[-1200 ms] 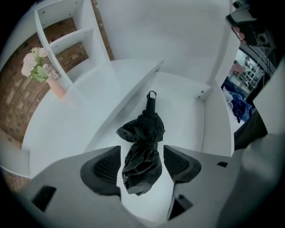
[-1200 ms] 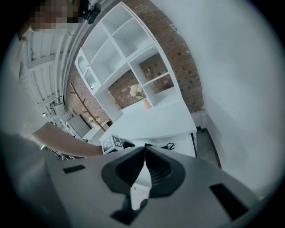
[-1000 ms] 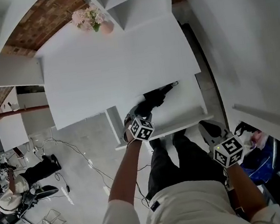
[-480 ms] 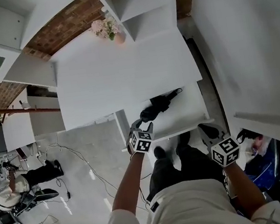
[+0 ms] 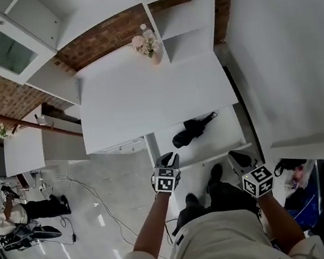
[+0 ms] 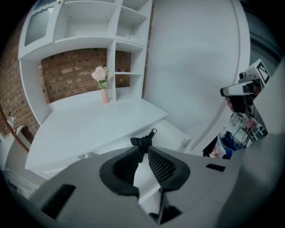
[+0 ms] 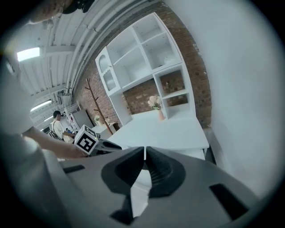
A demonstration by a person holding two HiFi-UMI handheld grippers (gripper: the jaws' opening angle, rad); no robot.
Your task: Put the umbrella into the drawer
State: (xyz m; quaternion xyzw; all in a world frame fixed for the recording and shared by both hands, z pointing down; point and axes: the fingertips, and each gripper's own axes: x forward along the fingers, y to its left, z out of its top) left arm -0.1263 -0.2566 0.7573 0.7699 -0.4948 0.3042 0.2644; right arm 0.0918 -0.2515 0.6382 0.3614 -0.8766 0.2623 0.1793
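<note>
Desk [image 5: 151, 97] white; drawer [image 5: 230, 139] under its near edge stands pulled out. Umbrella [image 5: 189, 132], folded, black, now lies loose in drawer, left of middle. Left gripper [image 5: 165, 159] has let go and backed off, well apart from umbrella; jaws have just been closing, narrow gap left, nothing between. Right gripper [image 5: 238, 158]: jaws together, empty. Judgement: placing done, drawer not yet shut. Unclear: whether umbrella's far tip sits under desk edge. Near end hidden behind left jaws in left gripper view.

Head view: from high overhead, steeply down onto desk [image 5: 145, 98] and open drawer [image 5: 228, 135] at mid-frame. Both gripper views: low, close before drawer, facing across desk toward flower vase [image 6: 103, 87]; vase common to all three.
</note>
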